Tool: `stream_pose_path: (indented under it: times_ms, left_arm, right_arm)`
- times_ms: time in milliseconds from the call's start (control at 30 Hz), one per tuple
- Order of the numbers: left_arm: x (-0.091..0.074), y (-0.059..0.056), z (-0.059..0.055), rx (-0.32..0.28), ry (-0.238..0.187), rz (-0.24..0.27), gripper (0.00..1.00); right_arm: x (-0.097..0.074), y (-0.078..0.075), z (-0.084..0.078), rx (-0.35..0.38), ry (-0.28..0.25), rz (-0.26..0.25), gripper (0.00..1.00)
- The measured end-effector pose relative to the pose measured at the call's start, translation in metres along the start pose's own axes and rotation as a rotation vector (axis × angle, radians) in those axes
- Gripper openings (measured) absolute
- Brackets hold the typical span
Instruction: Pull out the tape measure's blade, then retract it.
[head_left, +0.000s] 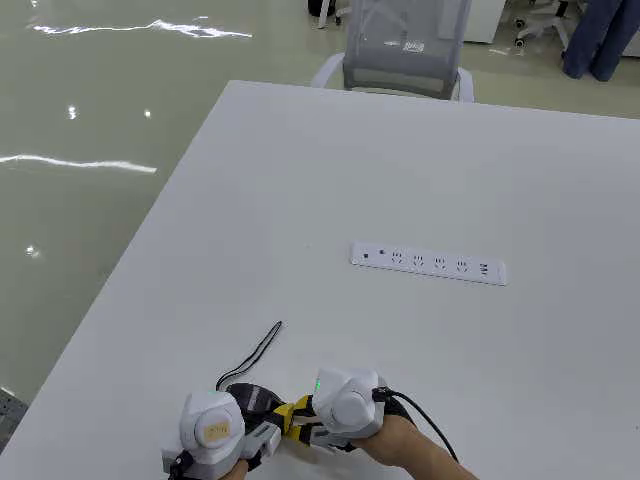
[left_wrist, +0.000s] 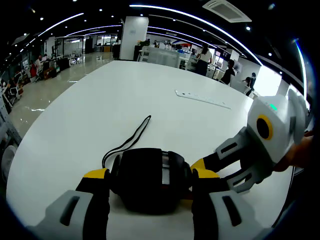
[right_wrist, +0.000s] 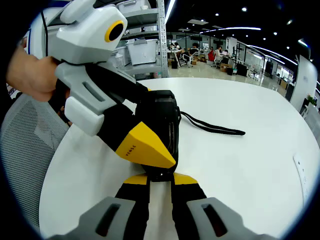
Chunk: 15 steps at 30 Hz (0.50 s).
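Observation:
The black tape measure (left_wrist: 150, 185) lies on the white table (head_left: 330, 180), its case clamped between the yellow-tipped jaws of my left gripper (left_wrist: 150, 172). A black wrist strap (left_wrist: 131, 140) trails away from it across the table. My right gripper (right_wrist: 160, 179) meets the case from the other side, and its jaws are pressed nearly together on the blade's end at the case's edge. No length of blade shows outside the case. In the head view both grippers sit at the table's near edge, left gripper (head_left: 255, 425) and right gripper (head_left: 297, 412), with the tape measure (head_left: 252, 397) between them.
A white power strip (head_left: 428, 263) lies mid-table, beyond the grippers. A grey mesh office chair (head_left: 405, 45) stands at the table's far edge. The table's left edge (head_left: 130, 270) drops to a shiny floor. People stand far off in the room.

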<state>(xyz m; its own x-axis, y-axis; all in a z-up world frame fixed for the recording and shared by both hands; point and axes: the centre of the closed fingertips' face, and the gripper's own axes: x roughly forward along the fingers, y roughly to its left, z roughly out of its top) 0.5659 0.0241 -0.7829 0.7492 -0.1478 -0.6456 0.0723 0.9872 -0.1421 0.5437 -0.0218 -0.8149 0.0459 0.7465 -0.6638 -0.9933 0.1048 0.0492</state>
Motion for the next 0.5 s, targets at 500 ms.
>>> stream_pose_path:
  times_ms: [500]
  left_arm:
    - [-0.017, 0.013, 0.009, 0.067, -0.019, -0.031, 0.72]
  right_arm:
    - [-0.012, -0.004, -0.005, 0.019, 0.012, -0.040, 0.27]
